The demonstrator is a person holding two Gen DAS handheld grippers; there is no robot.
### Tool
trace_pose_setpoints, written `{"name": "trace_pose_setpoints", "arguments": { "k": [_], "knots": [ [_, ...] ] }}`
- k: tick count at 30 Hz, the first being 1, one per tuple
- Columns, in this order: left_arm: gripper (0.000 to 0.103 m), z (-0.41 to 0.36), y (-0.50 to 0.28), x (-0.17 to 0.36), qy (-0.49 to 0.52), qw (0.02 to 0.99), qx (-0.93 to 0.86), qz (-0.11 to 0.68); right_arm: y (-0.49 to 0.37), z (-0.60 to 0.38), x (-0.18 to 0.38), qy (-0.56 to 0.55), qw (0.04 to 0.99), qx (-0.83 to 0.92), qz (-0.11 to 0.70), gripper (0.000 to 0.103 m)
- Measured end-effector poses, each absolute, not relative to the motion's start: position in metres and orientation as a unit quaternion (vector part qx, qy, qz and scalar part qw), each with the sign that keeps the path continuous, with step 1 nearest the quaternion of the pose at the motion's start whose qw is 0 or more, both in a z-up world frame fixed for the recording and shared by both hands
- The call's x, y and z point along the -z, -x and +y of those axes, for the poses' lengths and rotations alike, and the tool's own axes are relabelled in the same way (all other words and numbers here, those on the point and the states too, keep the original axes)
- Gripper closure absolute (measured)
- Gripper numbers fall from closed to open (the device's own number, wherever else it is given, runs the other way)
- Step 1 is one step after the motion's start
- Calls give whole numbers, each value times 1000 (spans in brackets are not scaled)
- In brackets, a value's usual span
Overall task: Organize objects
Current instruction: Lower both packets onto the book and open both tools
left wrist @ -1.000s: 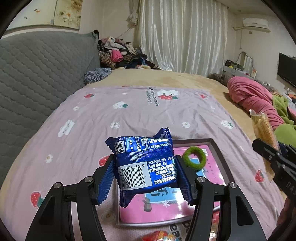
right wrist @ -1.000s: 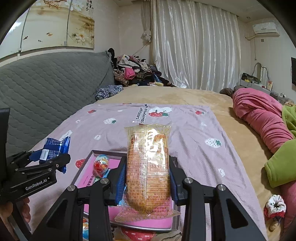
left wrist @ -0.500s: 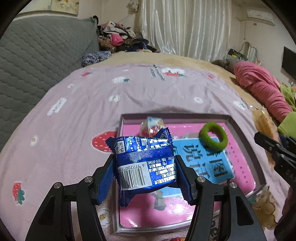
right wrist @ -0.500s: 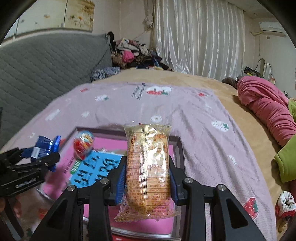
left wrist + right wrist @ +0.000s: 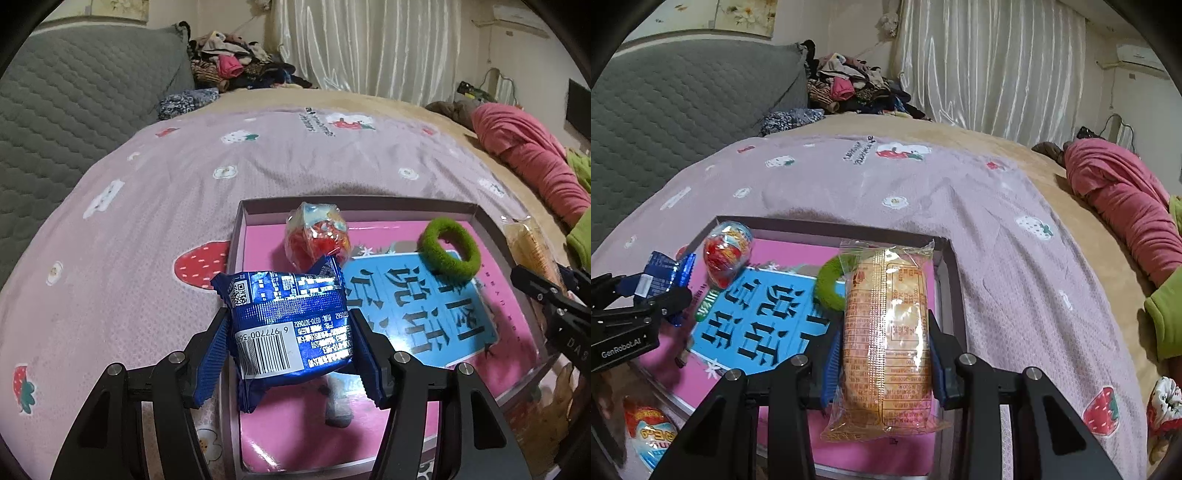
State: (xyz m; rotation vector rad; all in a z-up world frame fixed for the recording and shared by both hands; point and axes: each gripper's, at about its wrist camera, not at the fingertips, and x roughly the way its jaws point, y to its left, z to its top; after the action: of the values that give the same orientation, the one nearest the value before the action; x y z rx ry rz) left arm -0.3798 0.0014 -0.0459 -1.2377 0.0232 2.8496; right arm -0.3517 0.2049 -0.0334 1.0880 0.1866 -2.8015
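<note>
Your left gripper (image 5: 291, 343) pinches a blue snack packet (image 5: 290, 332) between its pads, barcode facing the camera, held above the near left corner of the shallow box (image 5: 354, 205) with the pink floor. Your right gripper (image 5: 884, 354) is clamped on a clear-wrapped orange biscuit pack (image 5: 886, 332), which stands upright over the box's near right part and hides part of what lies behind it.

Inside the box, a blue card printed with large dark characters (image 5: 417, 295) lies flat on the pink floor. A green hair tie (image 5: 450, 247) rests on the card's far edge; from the right wrist it is half covered by the biscuit pack. A clear-wrapped red-and-orange egg-shaped toy (image 5: 317, 236) sits in the far left corner, just behind the blue packet. Outside the box, near its front left corner, a second wrapped toy (image 5: 650, 432) lies on the purple strawberry-print blanket (image 5: 147, 206).

Farther off are a grey quilted headboard (image 5: 74, 96), a pile of clothes (image 5: 236, 70), a rolled pink quilt (image 5: 524, 155) and white curtains (image 5: 369, 44).

Against a second ago, both of your grippers have come down toward the box with grips unchanged, and the box now fills far more of each view.
</note>
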Motion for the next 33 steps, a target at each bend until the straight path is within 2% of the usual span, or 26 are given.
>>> {"name": "trace_pose_setpoints", "arguments": {
  "k": [25, 28, 30, 33],
  "knots": [
    [38, 15, 386, 68, 429, 31, -902, 29, 367, 206, 70, -434, 63, 895, 76, 62],
    [36, 14, 385, 67, 426, 26, -904, 29, 366, 207, 68, -430, 61, 898, 74, 59],
    [36, 13, 385, 67, 425, 28, -904, 26, 367, 208, 67, -429, 59, 898, 72, 52],
    [36, 13, 385, 67, 426, 27, -904, 28, 366, 208, 66, -429, 60, 899, 72, 52]
  ]
}}
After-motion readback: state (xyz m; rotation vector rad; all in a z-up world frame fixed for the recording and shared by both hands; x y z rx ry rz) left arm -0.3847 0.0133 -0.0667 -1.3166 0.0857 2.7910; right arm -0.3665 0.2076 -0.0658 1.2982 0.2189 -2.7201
